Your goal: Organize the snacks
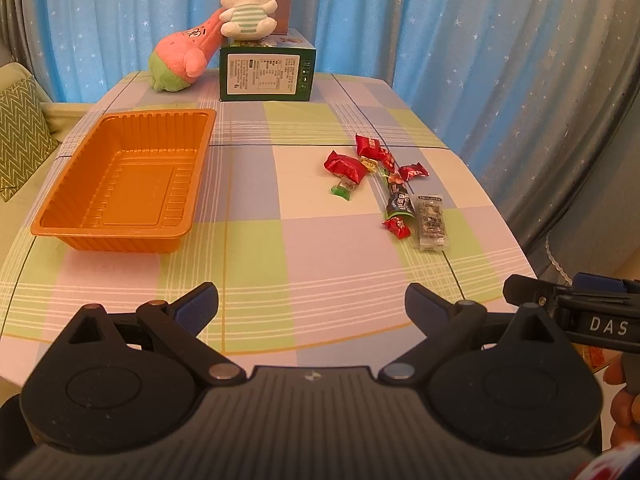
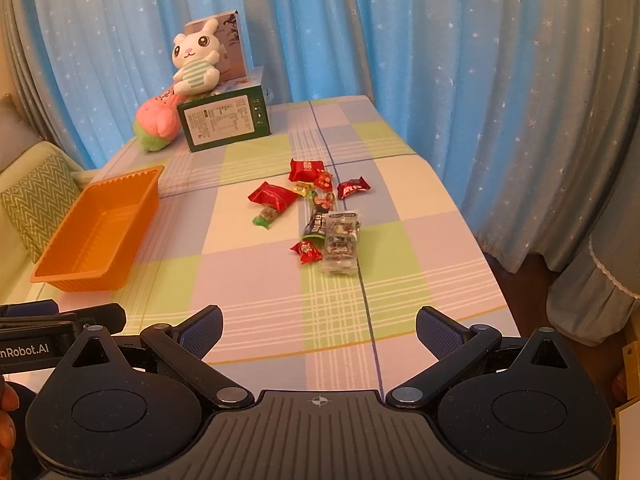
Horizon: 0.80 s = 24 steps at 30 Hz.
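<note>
An empty orange tray (image 1: pixel 124 184) (image 2: pixel 100 232) sits on the left of the checked table. A loose pile of snacks lies on the right: several red wrapped candies (image 1: pixel 346 168) (image 2: pixel 274 196), a green candy (image 1: pixel 344 190) (image 2: pixel 266 218), a dark stick packet (image 1: pixel 400 202) (image 2: pixel 314 222) and a clear packet (image 1: pixel 431 220) (image 2: pixel 340 242). My left gripper (image 1: pixel 312 308) is open and empty above the near table edge. My right gripper (image 2: pixel 320 330) is open and empty, also near the front edge, short of the snacks.
A green box (image 1: pixel 266 70) (image 2: pixel 224 120) stands at the table's far end with a white bunny plush (image 1: pixel 248 4) (image 2: pixel 196 58) on it and a pink plush (image 1: pixel 180 56) (image 2: pixel 158 124) leaning beside it. Blue curtains hang behind. A sofa cushion (image 1: pixel 22 136) is at the left.
</note>
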Available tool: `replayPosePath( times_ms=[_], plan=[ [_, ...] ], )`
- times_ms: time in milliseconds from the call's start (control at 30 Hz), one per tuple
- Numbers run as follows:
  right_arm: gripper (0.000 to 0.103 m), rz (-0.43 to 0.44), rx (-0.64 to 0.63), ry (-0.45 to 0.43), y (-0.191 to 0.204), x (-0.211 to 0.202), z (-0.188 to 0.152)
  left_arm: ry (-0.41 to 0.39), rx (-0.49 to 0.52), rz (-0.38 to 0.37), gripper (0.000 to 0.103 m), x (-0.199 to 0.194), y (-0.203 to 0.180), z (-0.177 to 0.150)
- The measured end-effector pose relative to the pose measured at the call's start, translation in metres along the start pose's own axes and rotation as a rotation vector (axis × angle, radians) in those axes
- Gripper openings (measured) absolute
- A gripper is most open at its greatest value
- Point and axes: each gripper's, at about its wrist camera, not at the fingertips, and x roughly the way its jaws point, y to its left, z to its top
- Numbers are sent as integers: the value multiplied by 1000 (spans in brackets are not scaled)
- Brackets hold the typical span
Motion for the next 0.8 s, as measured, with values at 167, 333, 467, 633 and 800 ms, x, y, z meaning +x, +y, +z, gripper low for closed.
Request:
replayPosePath(
  times_ms=[167,333,467,633,800],
  plan=[
    [102,-2,-1,0,0,0,0,0,-1,-2,99,0,0,0],
    [102,-2,-1,-1,0,0,-1,0,0,-2,99,-1,-1,1],
    [102,-3,-1,0,0,-1,-1,0,-2,-3,99,-1,-1,0],
    [102,-3,-1,0,-1,-1,-1,0,-2,-4,99,-1,0,0],
    [102,-3,0,1,-2,-1,-2,1,-3,-5,99,-1,-1,-1]
  ],
)
